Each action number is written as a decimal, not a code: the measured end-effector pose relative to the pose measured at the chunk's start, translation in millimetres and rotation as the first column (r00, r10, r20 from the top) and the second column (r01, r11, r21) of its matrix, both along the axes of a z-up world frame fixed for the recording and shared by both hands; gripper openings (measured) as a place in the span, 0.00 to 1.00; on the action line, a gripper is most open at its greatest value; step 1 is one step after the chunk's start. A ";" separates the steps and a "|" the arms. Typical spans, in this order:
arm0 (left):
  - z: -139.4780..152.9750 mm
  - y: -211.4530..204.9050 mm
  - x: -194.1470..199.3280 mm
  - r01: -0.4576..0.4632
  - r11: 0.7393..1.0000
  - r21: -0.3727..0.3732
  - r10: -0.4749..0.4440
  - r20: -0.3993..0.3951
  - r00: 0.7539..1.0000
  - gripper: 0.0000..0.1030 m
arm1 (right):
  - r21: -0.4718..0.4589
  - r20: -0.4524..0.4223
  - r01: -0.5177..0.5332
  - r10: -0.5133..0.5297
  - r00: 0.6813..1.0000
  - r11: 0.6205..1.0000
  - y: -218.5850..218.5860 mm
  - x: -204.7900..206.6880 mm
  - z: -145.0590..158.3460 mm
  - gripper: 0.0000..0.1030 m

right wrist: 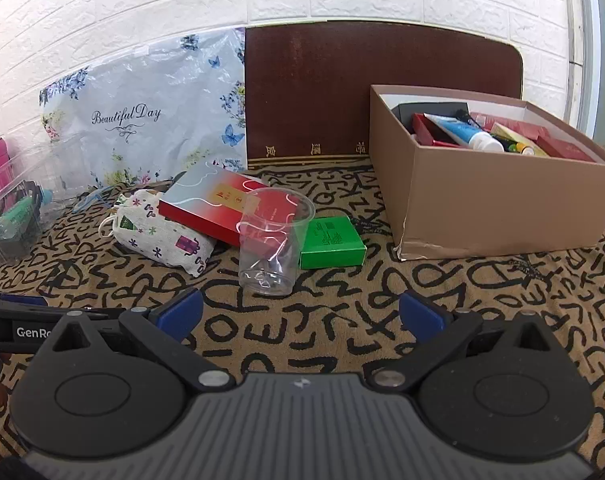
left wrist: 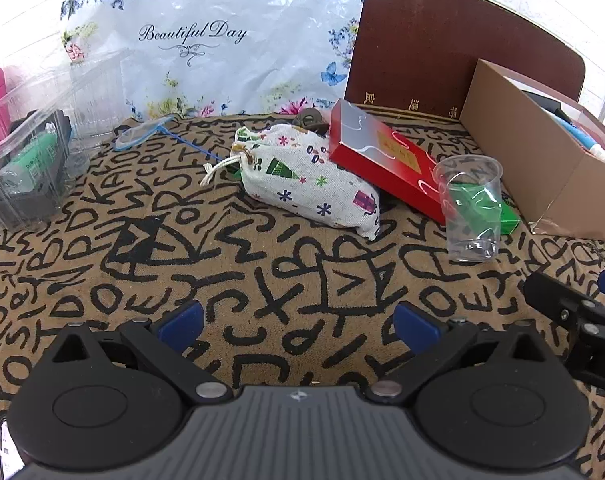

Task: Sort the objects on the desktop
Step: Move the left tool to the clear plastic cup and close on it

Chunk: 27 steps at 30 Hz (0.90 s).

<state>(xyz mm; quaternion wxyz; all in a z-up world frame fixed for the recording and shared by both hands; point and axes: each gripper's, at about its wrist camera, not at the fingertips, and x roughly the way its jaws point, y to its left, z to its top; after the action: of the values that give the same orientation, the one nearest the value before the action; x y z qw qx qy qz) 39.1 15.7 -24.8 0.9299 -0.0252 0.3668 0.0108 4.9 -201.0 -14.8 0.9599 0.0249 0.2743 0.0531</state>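
- Both tools hover low over the patterned surface, nothing picked yet; this looks like the approach before a first grab.
- Right hand-held gripper is released, jaws wide, and empty.
- Clear cup stands upright just beyond it, slightly left of centre, the likeliest first pick.
- Next move, I'd judge: ease forward, straddle the cup, close gently, since thin plastic crushes.
- Left hand-held gripper is also released and empty, with the cloth pouch well ahead.
- Red box leans on the pouch; green box lies right of the cup.
- Cardboard box, partly filled, waits far right.
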 end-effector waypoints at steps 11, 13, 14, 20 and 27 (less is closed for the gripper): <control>13.3 4.9 23.4 0.032 0.994 -0.104 -0.030 0.016 0.999 1.00 | -0.047 -0.019 -0.019 0.018 1.000 0.999 0.0 21.5 -9.2 0.99; 18.1 2.1 29.9 0.056 0.991 -0.117 -0.053 0.030 0.998 1.00 | -0.055 -0.021 -0.029 0.028 0.999 0.998 0.4 26.6 -10.9 0.99; 20.8 -0.3 33.8 0.073 0.989 -0.127 -0.069 0.036 0.997 1.00 | -0.062 -0.023 -0.034 0.033 0.999 0.998 0.9 29.7 -11.5 0.99; 35.8 -23.7 56.6 0.196 0.966 -0.167 -0.184 0.086 0.979 1.00 | -0.121 -0.023 -0.073 0.071 0.997 0.990 1.7 49.0 -14.7 0.98; 28.2 -61.6 92.5 0.324 0.928 -0.187 -0.321 0.043 0.946 0.93 | -0.115 -0.055 -0.123 0.117 0.992 0.986 -0.1 63.3 -24.9 0.98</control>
<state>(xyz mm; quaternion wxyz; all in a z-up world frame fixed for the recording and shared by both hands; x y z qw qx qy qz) 131.6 -46.0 3.4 0.9144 -0.0539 0.3598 -0.1775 68.1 -201.1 -39.7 0.9479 -0.0471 0.3009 0.0940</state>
